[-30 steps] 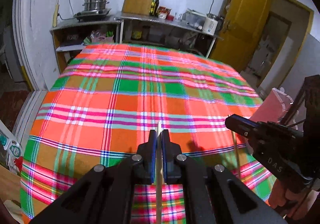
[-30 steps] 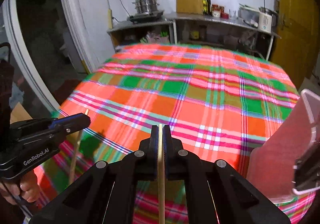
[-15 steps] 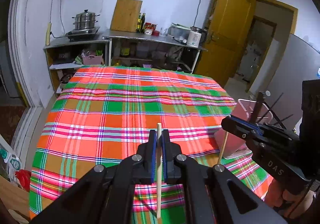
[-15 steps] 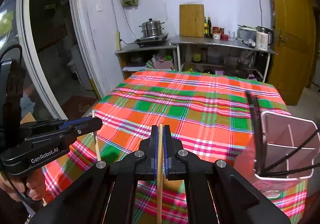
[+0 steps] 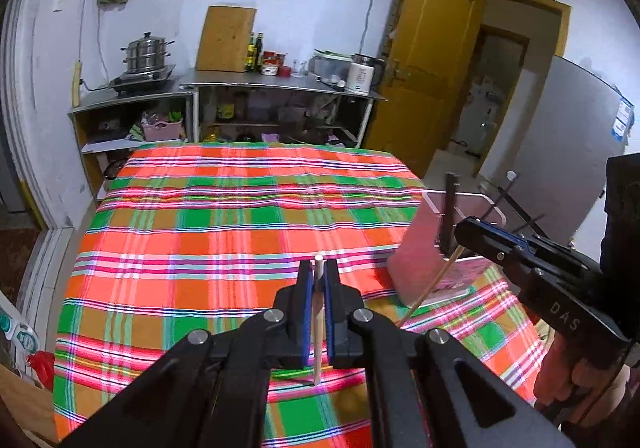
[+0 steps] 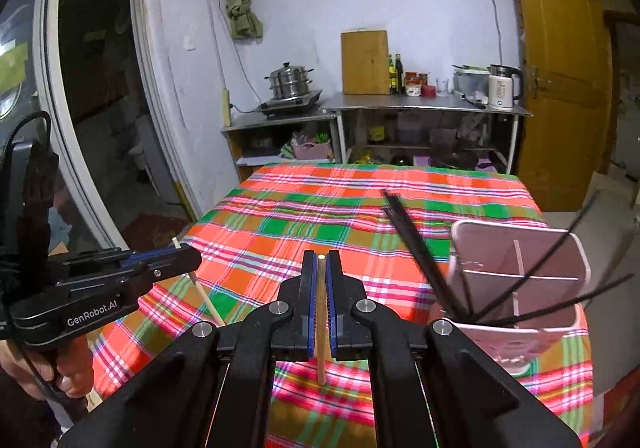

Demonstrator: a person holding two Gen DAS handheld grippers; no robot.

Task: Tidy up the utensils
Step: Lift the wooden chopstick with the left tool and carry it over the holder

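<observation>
My left gripper [image 5: 318,276] is shut on a pale wooden chopstick [image 5: 317,322] that hangs down towards the plaid tablecloth. My right gripper [image 6: 321,268] is shut on a second wooden chopstick [image 6: 321,332]. A pink divided utensil holder [image 6: 520,280] stands at the table's right side with several black chopsticks [image 6: 416,244] leaning in it. In the left wrist view the right gripper [image 5: 466,226] is just in front of the holder [image 5: 424,252], its chopstick [image 5: 430,290] slanting down. In the right wrist view the left gripper [image 6: 188,252] is at the left, its chopstick [image 6: 208,300] below.
The table is covered by an orange, green and pink plaid cloth [image 5: 224,232]. Behind it stand metal shelves with a steamer pot [image 5: 148,51], a cutting board [image 5: 226,39], bottles and a kettle [image 5: 362,75]. A yellow door [image 5: 428,59] is at the right.
Both grippers have risen and tilted up from the cloth, each still holding its chopstick. The pink holder has come into fuller view and the right gripper has neared it.
</observation>
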